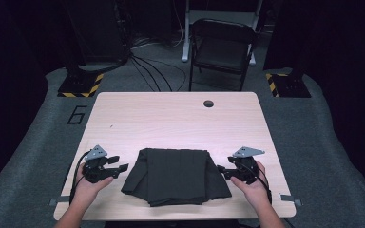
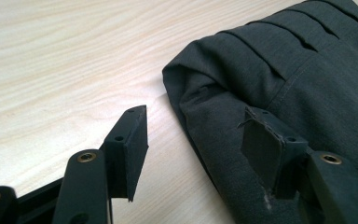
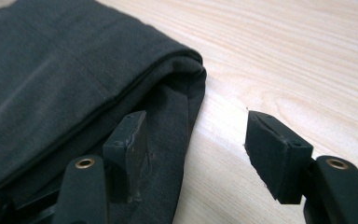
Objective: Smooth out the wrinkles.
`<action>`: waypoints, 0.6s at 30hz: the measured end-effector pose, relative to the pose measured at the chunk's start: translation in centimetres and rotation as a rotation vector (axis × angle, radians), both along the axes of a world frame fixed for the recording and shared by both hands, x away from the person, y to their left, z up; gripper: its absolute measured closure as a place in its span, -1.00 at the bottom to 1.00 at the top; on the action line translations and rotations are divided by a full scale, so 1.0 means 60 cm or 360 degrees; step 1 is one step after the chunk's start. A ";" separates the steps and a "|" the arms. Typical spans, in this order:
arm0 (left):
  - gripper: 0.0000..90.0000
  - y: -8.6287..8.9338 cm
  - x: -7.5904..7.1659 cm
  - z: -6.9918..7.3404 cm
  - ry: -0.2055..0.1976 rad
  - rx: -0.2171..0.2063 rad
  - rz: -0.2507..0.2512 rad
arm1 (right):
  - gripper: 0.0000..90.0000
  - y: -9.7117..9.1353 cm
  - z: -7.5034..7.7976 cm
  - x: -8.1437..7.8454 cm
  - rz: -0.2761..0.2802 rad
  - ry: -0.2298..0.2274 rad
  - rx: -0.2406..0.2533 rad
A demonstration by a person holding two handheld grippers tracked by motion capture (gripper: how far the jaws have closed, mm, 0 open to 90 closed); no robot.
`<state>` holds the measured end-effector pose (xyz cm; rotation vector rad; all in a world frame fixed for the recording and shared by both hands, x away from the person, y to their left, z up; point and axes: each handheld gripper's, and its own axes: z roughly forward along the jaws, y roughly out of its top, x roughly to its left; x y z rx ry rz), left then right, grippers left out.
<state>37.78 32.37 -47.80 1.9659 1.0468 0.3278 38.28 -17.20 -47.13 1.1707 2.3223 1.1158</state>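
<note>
A folded dark grey cloth (image 1: 176, 176) lies near the front edge of the light wooden table (image 1: 171, 118). At the cloth's left side my left gripper (image 1: 120, 169) stands open. In the left gripper view the left gripper (image 2: 196, 114) straddles the hem of the cloth (image 2: 279, 79), one jaw over bare wood and the other above the fabric. At the cloth's right side my right gripper (image 1: 221, 170) is open too. In the right gripper view the right gripper (image 3: 196, 116) has one jaw over the folded corner of the cloth (image 3: 65, 70) and the other over the table. Neither gripper's pads press the fabric.
A round cable hole (image 1: 208, 103) sits near the table's far edge. Beyond the table stand a black folding chair (image 1: 223, 45) and loose cables (image 1: 152, 71) on the floor. The wood behind the cloth is bare.
</note>
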 end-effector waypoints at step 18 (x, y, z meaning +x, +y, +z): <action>-0.09 0.011 0.034 -0.030 0.0075 0.0030 0.0084 | -0.14 -0.015 -0.036 0.026 -0.0065 0.0123 -0.0061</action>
